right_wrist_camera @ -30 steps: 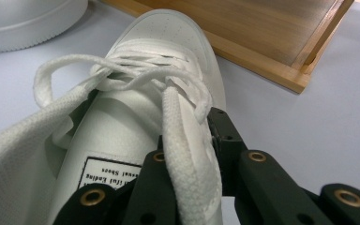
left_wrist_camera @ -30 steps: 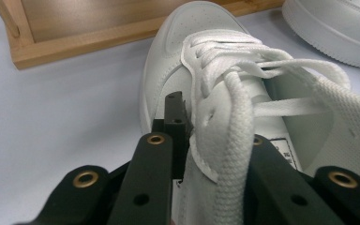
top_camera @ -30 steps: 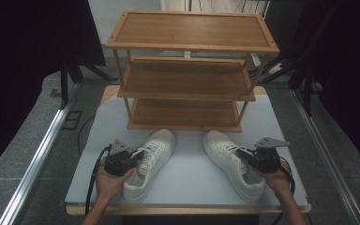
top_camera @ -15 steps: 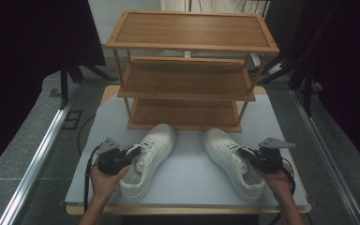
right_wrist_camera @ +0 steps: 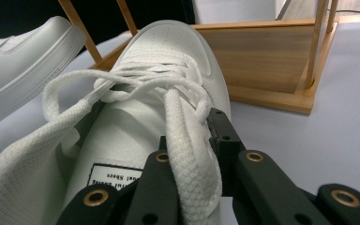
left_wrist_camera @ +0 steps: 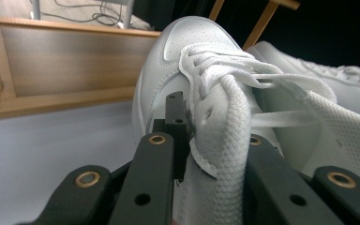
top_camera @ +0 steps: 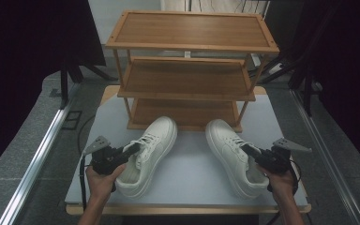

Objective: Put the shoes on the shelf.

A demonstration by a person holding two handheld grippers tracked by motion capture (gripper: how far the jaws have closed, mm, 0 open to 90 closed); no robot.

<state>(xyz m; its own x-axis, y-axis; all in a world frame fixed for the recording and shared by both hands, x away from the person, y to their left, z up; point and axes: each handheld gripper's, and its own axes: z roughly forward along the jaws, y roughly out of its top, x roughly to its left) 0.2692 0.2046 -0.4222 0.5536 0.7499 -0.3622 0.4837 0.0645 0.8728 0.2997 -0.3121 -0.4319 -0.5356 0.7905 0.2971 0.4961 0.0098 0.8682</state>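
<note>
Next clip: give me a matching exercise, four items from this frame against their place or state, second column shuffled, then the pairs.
Items:
1. left gripper
2. right gripper
3. shoe rack
4. table

States:
A. stands at the far end of the table, shelves bare
B. clamps the collar of the left white sneaker
C. pale surface under both shoes
D. clamps the collar of the right white sneaker

Pairs: 1-B, 2-D, 3-A, 4-C
</note>
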